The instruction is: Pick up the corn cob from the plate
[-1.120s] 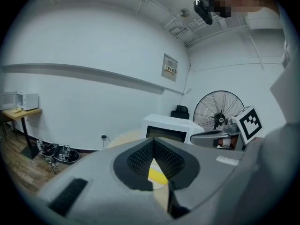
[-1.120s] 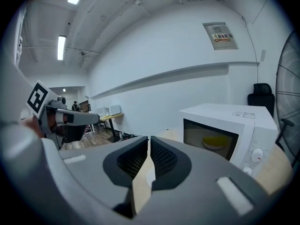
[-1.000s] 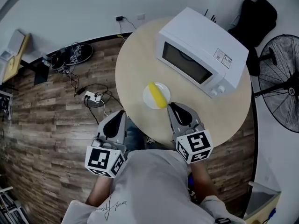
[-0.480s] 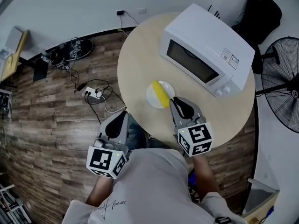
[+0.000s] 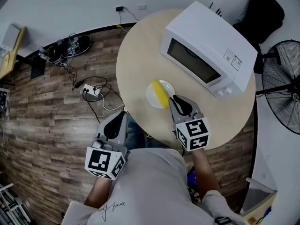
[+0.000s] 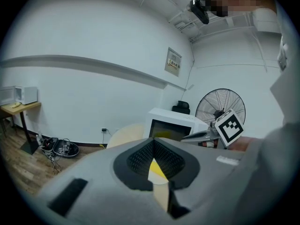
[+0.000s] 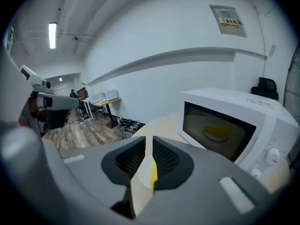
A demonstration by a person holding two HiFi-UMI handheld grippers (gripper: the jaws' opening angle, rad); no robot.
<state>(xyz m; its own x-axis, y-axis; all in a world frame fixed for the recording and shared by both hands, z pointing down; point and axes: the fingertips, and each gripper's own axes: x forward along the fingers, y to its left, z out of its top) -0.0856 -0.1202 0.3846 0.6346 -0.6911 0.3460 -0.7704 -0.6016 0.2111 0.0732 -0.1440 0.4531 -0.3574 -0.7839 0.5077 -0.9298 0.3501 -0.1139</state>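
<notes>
The corn cob (image 5: 161, 93), yellow, lies aslant on the small white plate (image 5: 151, 97). The plate sits near the middle of the round pale table (image 5: 136, 55), just in front of the door of the white microwave (image 5: 206, 46). The right gripper (image 5: 174, 100) points at the plate from the person's side, with its tips over the near rim, just beside the cob's nearer end. In the right gripper view a narrow gap runs between its jaws, which have just been opening. The cob shows as a yellow strip through that gap, ahead of the pads and not pressed by them, and its reflection sits in the microwave's dark door glass. The left gripper (image 5: 123, 113) hangs off the table's near edge, over the wooden floor (image 5: 42, 125), well apart from the plate. In the left gripper view its tips meet and clamp nothing, and the cob and plate show far ahead through the opening behind the tips. A power strip (image 5: 91, 93) with cables lies on the floor to the left, and a black fan (image 5: 281, 86) stands to the right of the table
</notes>
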